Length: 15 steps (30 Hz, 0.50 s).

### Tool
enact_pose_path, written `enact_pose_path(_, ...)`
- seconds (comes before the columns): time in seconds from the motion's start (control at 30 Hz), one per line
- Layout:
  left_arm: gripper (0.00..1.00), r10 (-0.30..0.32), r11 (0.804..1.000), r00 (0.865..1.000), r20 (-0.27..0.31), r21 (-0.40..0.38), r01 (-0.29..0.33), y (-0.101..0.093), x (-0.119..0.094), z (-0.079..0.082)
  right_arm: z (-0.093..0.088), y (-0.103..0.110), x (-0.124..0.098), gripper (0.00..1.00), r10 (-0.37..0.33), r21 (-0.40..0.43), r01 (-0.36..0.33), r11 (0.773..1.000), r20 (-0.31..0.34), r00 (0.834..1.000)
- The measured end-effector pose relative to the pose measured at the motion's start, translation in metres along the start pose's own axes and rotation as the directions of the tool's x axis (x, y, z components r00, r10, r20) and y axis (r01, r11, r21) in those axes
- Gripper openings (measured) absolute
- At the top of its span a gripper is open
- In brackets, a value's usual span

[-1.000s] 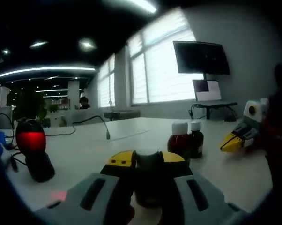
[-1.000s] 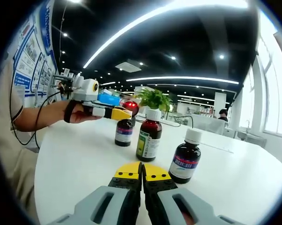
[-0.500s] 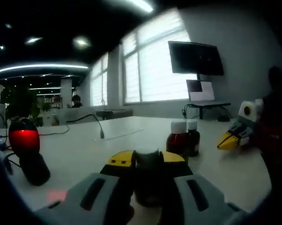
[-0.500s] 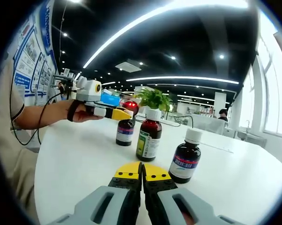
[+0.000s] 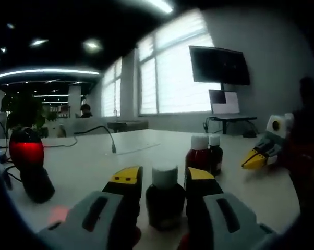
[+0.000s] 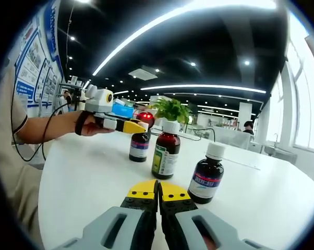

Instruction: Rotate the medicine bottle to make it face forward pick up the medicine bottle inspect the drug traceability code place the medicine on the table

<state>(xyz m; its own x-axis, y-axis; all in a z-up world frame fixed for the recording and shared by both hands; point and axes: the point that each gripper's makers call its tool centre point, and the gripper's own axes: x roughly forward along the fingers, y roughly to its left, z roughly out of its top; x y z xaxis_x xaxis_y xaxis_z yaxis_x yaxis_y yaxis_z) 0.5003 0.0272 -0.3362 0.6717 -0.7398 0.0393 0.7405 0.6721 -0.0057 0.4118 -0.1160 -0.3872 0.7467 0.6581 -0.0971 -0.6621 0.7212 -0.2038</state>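
The white desk (image 6: pixel 79 182) carries three medicine bottles. In the right gripper view a green-labelled bottle (image 6: pixel 166 150) stands mid-desk, its text unreadable. The left gripper (image 5: pixel 162 179) stands parted around a dark white-capped bottle (image 5: pixel 164 197). The right gripper (image 6: pixel 157 191) is closed, empty.

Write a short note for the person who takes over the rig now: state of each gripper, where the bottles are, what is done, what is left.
Left hand-held gripper: open, jaws either side of a dark bottle standing on the table; not gripping.
Right hand-held gripper: shut, holding nothing, low over the table.
Three bottles on the table: the dark one at the left hand-held gripper, a red one with a green label in the middle, a third nearest the right hand-held gripper.
Done: cannot tell whether the bottle faces forward.
Left: pick up, inspect the code, set it down.
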Motion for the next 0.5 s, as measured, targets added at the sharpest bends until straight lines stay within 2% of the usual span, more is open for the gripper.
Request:
enact_pose_path(0.23, 0.25, 0.049, 0.999, 0.999, 0.007, 0.004, -0.049, 0.017, -0.005, 0.008, 0.0, 0.0, 0.0, 0.0, 0.001, -0.002, -0.001, 1.0, 0.0, 1.0)
enact_pose_path(0.37, 0.25, 0.075, 0.997, 0.997, 0.019, -0.022, -0.075, 0.013, -0.007, 0.014, 0.0, 0.001, 0.0, 0.0, 0.002, -0.002, -0.002, 1.0, 0.0, 1.0)
enact_pose_path(0.5, 0.24, 0.118, 0.993, 0.993, 0.028, 0.013, -0.118, 0.013, -0.009, 0.021, 0.0, 0.001, 0.0, 0.0, 0.002, -0.002, -0.002, 1.0, 0.0, 1.0)
